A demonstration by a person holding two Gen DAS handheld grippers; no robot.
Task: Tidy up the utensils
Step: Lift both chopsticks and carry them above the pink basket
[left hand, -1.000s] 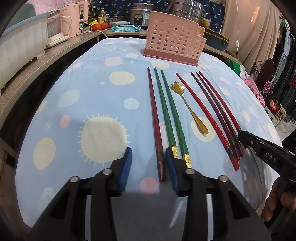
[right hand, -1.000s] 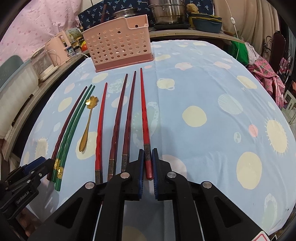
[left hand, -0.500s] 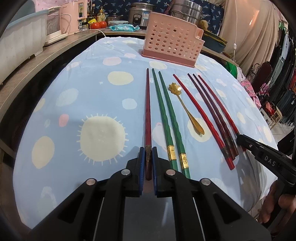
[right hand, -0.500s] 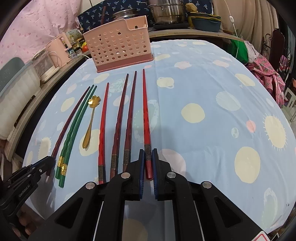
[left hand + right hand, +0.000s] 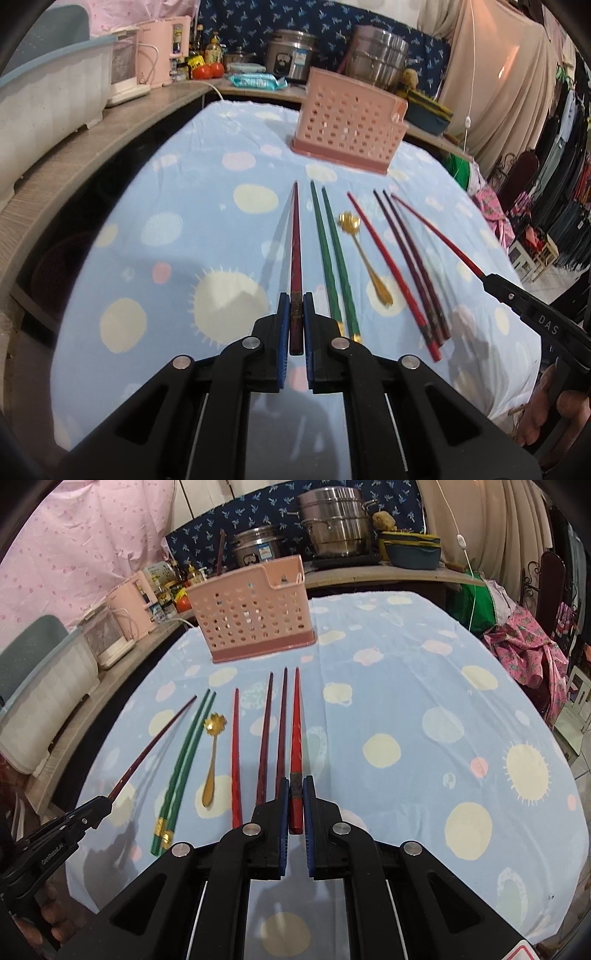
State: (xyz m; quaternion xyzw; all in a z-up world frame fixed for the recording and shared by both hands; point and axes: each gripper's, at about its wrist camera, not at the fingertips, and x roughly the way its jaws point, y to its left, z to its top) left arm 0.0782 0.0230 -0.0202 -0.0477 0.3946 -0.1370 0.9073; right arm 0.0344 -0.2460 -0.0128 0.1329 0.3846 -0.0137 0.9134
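A: Report the surface and the container.

B: Blue spotted tablecloth (image 5: 155, 206). Pink perforated holder (image 5: 349, 122) stands far ahead of both jaw sets.

A: Left gripper (image 5: 294, 306)?

B: Clenched on a dark red chopstick (image 5: 295, 240), its tip raised off the cloth.

A: Right gripper (image 5: 295, 790)?

B: Clenched on a bright red chopstick (image 5: 295, 723), also raised. Left of its jaws lie two maroon chopsticks (image 5: 275, 731), one red chopstick (image 5: 235, 753), a gold spoon (image 5: 212, 757) and two green chopsticks (image 5: 184, 760).

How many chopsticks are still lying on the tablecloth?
5: two green chopsticks left of the gold spoon, then a red chopstick and two maroon chopsticks right of it. Both grippers hold one more.
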